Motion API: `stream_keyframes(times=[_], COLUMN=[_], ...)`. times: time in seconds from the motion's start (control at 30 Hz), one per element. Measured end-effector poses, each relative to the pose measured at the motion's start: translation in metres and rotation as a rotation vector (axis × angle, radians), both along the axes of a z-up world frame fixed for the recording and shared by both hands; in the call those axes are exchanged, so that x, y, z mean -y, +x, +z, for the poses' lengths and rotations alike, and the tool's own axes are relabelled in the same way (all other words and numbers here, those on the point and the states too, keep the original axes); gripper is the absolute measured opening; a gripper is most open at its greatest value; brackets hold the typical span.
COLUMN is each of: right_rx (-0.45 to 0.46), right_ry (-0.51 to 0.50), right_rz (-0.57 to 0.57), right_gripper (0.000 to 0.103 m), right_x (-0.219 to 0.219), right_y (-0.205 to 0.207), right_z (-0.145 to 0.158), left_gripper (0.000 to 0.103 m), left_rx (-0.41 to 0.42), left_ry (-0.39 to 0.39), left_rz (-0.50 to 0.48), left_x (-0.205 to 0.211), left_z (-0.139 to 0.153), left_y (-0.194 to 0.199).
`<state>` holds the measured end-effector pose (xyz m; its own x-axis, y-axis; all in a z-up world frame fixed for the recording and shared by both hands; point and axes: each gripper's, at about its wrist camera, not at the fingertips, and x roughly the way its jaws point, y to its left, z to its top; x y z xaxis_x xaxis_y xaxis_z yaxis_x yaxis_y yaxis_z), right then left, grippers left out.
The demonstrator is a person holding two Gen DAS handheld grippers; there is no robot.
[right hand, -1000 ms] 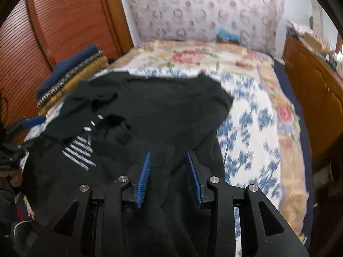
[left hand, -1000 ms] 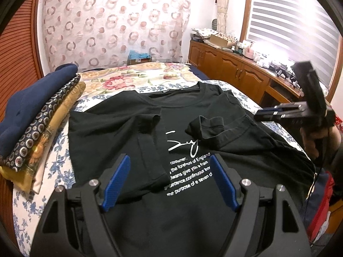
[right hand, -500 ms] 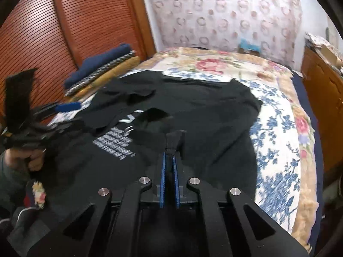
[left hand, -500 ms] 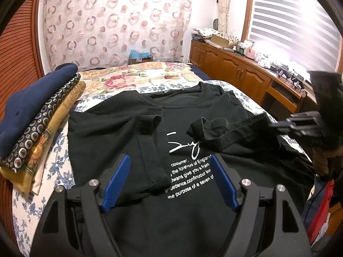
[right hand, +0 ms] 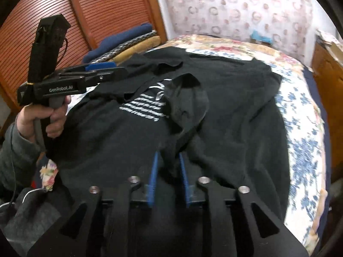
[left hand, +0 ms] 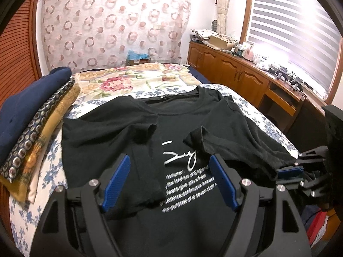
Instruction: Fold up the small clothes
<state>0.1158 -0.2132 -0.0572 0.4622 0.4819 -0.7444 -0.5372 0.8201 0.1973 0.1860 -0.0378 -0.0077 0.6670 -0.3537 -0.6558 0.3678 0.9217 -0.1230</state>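
Over the black T-shirt (left hand: pixel 225 120), the left gripper (left hand: pixel 170 182) gapes empty; the right gripper (right hand: pixel 168 167) is opening, shirt fabric between its jaws.

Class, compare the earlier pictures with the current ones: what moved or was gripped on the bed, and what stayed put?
The right tool pinched the right edge of the black printed cotton T-shirt, dragged that fold inward toward the print, and its jaws are now opening with cloth between them. The left tool stayed open over the shirt; the stack of folded clothes is unmoved.
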Motion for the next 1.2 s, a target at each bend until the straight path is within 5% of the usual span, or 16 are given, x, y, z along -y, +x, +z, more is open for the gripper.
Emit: stream_keyframes(times=[0.2, 0.47, 0.57, 0.7, 0.77, 1.2], right_rx=[0.047, 0.108, 0.104, 0.107, 0.108, 0.099], right_ry=[0.01, -0.062, -0.088, -0.125, -0.139, -0.143], right_rz=[-0.025, -0.156, -0.2, -0.245, -0.259, -0.272], right_gripper=[0.03, 0.03, 0.03, 0.03, 0.03, 0.03], right_x=[0.012, 0.034, 0.043, 0.053, 0.058, 0.064], right_y=[-0.011, 0.008, 0.021, 0.034, 0.036, 0.038], right_z=[0.018, 0.016, 0.004, -0.011, -0.016, -0.025], left_gripper=[0.077, 0.057, 0.043, 0.009, 0.002, 0.004], left_rx=[-0.019, -0.072, -0.101, -0.103, -0.099, -0.104], left_ry=[-0.008, 0.041, 0.073, 0.118, 0.132, 0.127], left_rz=[-0.046, -0.113, -0.125, -0.146, -0.153, -0.077], left_x=[0.022, 0.06, 0.07, 0.074, 0.069, 0.016], left_z=[0.001, -0.017, -0.028, -0.039, -0.041, -0.041], left_y=[0.025, 0.059, 0.069, 0.068, 0.065, 0.052])
